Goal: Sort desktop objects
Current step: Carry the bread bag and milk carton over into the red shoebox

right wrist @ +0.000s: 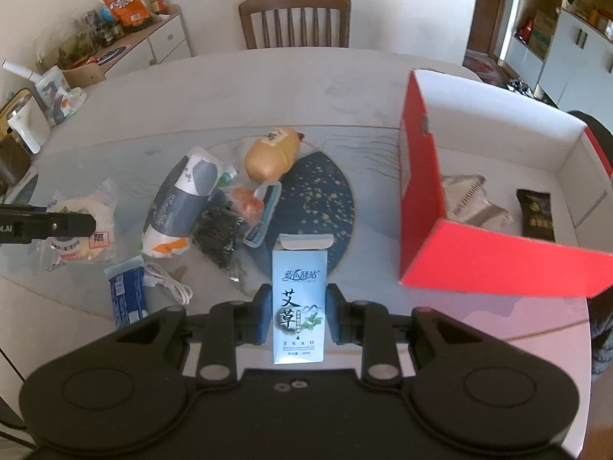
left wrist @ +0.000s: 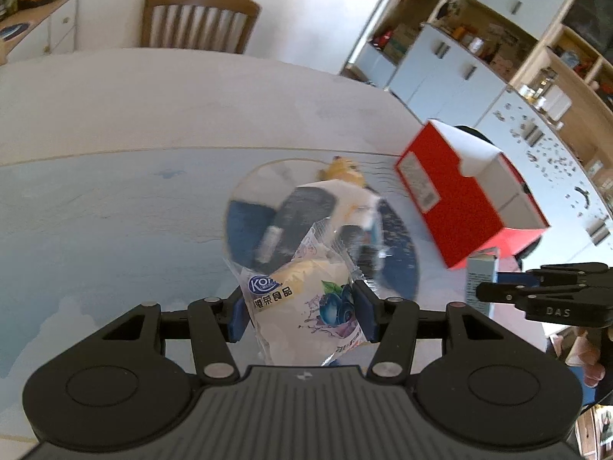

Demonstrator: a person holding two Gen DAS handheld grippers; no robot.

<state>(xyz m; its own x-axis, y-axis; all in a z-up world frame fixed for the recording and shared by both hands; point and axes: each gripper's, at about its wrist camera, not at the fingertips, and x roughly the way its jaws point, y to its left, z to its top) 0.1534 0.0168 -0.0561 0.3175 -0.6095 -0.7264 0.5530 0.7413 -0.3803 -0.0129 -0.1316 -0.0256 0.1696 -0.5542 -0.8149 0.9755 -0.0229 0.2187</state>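
Holding an upright blue carton (right wrist: 299, 299), the right hand-held gripper (right wrist: 299, 316) is nearer the red box (right wrist: 421, 176), up-right; left hand-held gripper (left wrist: 300, 308) clamps a pastry packet (left wrist: 306, 306).

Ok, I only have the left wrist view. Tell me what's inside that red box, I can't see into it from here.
Observer: Two things lie in the red box: a dark snack packet near its right wall and a pale striped packet beside it.
Operator: Now read me what the right gripper is carrying.
Observer: The right gripper is shut on a light blue carton, upright, top flap open.
Operator: List what's left on the table beside my bun.
Observer: A white charging cable and a blue wrapped pack lie at the near edge, hidden from your view.
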